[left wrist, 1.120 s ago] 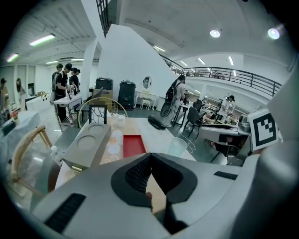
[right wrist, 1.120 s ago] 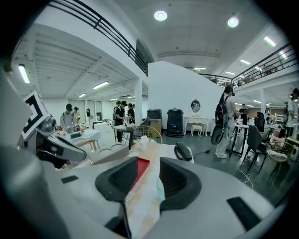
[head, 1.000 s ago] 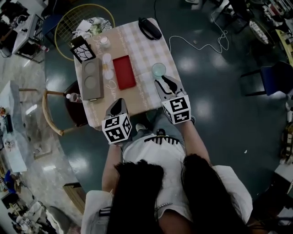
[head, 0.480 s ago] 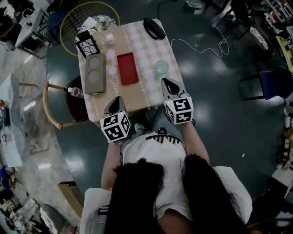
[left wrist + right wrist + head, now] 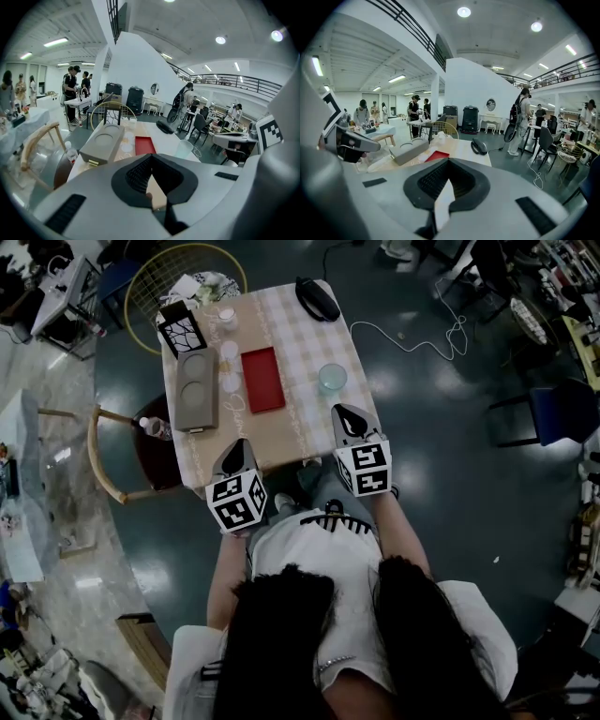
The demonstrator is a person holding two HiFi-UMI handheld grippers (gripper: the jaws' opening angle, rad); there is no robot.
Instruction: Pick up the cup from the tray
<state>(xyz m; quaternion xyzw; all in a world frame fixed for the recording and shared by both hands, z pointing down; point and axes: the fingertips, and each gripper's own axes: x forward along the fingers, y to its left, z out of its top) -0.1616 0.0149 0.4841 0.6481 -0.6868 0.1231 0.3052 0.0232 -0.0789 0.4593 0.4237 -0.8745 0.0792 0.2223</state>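
A clear cup [image 5: 331,378] stands on the checked cloth at the table's right side, apart from the empty red tray [image 5: 261,379]. My right gripper [image 5: 347,413] hovers just short of the cup, toward the near edge, shut with nothing in it. My left gripper [image 5: 237,448] is over the near left edge of the table, also shut and empty. In the left gripper view the cup [image 5: 184,149] shows to the right of the red tray [image 5: 145,145]. From the right gripper view I see the tray [image 5: 437,156], while the cup is hidden.
A grey box [image 5: 197,390] lies left of the tray, with small white cups [image 5: 228,352] between them. A black framed stand [image 5: 181,334] and a black pouch [image 5: 316,298] sit at the far end. A wooden chair [image 5: 112,456] stands to the table's left.
The right gripper's jaws have closed and it has drawn back a little from the cup, which stays on the cloth. The left gripper has barely moved.
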